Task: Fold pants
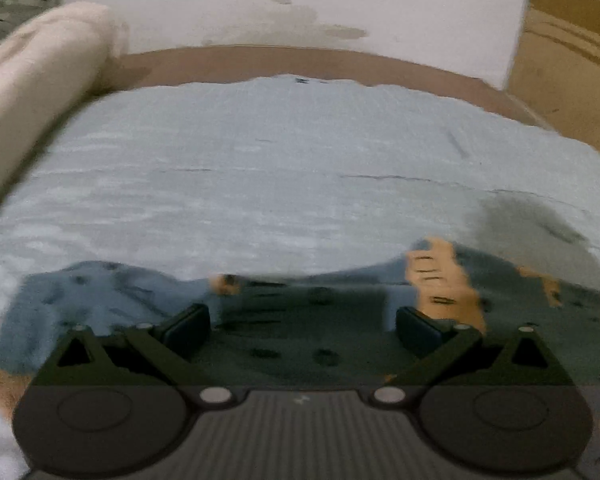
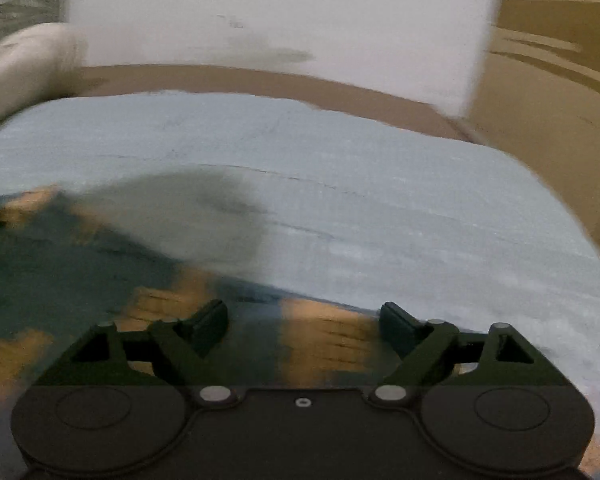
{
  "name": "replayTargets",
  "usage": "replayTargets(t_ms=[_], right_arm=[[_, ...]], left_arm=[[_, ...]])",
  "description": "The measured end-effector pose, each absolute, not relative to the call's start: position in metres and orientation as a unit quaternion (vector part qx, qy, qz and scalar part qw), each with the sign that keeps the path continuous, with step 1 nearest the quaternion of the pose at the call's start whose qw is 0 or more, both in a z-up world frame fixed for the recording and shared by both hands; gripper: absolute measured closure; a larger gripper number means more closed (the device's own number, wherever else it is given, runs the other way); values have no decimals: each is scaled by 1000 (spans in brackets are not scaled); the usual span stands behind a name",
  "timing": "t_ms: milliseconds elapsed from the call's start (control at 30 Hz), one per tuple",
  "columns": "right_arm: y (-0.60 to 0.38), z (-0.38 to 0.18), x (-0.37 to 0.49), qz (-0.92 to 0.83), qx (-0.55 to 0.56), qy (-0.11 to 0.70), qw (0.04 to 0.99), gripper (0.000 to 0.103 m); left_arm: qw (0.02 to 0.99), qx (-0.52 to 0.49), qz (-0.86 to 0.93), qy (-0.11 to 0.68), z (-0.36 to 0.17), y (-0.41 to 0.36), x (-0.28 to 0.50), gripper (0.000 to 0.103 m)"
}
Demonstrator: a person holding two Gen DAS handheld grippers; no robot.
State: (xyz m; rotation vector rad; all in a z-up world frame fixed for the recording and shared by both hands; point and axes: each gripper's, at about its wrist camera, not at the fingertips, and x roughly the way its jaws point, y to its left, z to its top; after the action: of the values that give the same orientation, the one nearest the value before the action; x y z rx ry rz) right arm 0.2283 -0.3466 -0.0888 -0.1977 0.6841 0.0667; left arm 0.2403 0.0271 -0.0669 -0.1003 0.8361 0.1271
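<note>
Your left gripper has its jaws spread wide, and nothing is pinched between the pads. Left of its left finger the pants lie as a rumpled blue heap on the pale blue bedsheet. Between the two fingers you look down on dark green cloth with black spots, also part of the pants; whether the pads touch it is hard to tell through the blur. Just beyond the right finger an orange patch with dark stripes rises from the fabric. Far ahead and to the left of the fingers a cream bolster lies along the bed's edge, and a brown bed frame runs behind the sheet under a white wall.

Your right gripper also stands wide open, holding nothing. To the left of its left finger the dark green and orange part of the pants spreads out, heavily blurred. Between the fingers lies more of that cloth, blue-grey beside an orange striped patch. Right of the right finger there is only bare sheet. A grey shadow falls on the sheet ahead of the left finger.
</note>
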Motion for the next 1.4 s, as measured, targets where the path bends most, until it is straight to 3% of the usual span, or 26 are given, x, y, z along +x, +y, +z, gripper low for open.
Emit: replayTargets(t_ms=[100,233,333,633,800,1033,1333,1400], right_arm=[[-363,-79,214,26,-79,315,945,17],[-338,-80,180,127,-69,313,939,2],[-334,-91,167,133,-99,317,934,1],[-452,-85,160,-28,-71,296,952,1],[-503,-64,119,-15,69,250,966,1],[-514,-78,76,82,174,260,946,1],[-515,-96,100,72,258,256,929,1],[-518,-96,97,63,284,246,924,6]], left_arm=[[917,-52,61,391,-51,12,230,0],[926,-78,-10,370,-41,-31,215,0],[922,-63,-50,379,-46,-69,211,0],[913,-12,-52,404,-56,-125,207,0],[915,-26,-117,385,-47,-160,211,0],[873,-92,-250,409,-46,-220,221,0],[867,-28,-222,444,-71,-237,244,0],[867,-36,-216,448,-71,-231,250,0]])
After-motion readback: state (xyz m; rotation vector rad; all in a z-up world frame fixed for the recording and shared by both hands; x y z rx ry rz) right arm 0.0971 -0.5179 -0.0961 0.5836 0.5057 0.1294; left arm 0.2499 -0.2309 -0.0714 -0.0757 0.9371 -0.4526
